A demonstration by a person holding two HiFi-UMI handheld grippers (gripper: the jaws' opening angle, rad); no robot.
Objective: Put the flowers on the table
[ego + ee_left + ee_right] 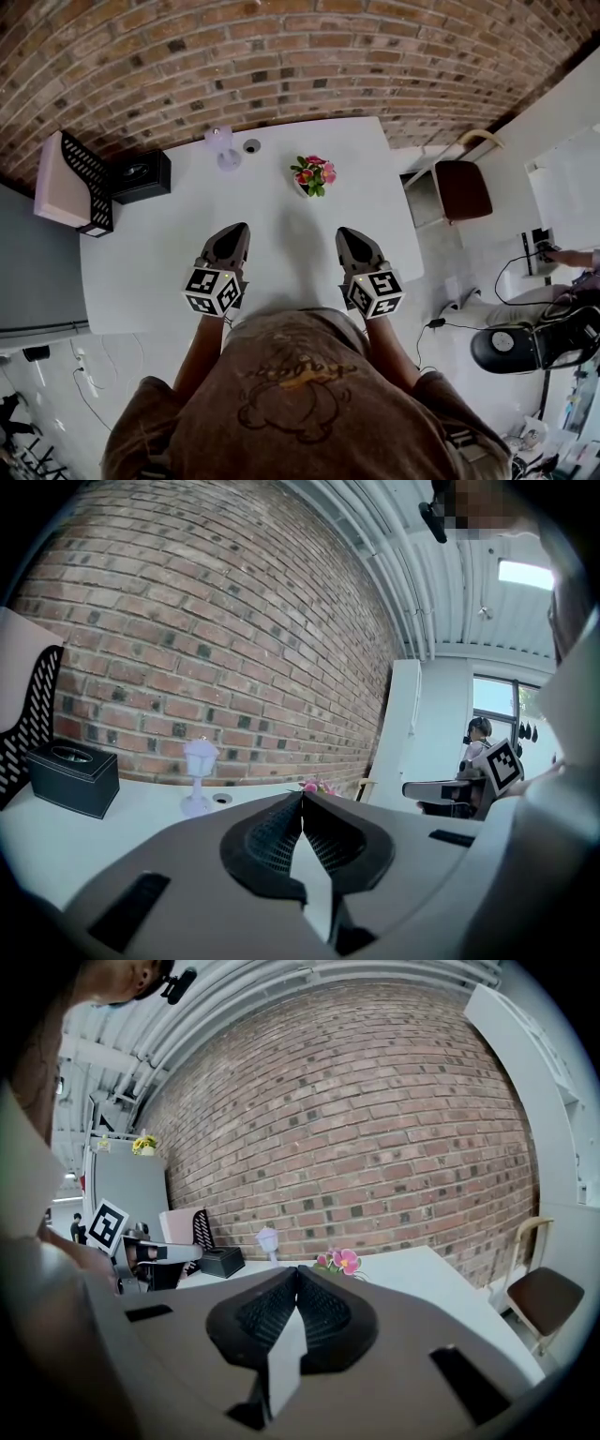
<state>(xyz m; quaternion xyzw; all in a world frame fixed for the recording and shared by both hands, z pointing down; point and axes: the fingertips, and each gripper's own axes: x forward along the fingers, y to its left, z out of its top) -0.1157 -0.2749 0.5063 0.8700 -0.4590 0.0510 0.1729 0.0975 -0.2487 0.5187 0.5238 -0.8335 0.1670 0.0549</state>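
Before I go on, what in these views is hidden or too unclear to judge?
Left gripper view: the flowers are mostly hidden behind the shut left gripper; only pink tips show.
Right gripper view: the flowers' lower part is hidden behind the shut right gripper.
Head view: the table has its near edge covered by the person's body; the black box is too small to read.

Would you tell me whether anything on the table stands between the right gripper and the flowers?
Nothing visible does: only bare table lies between the right gripper and the flowers. The small lamp and the black box stand off to the left, near the wall.
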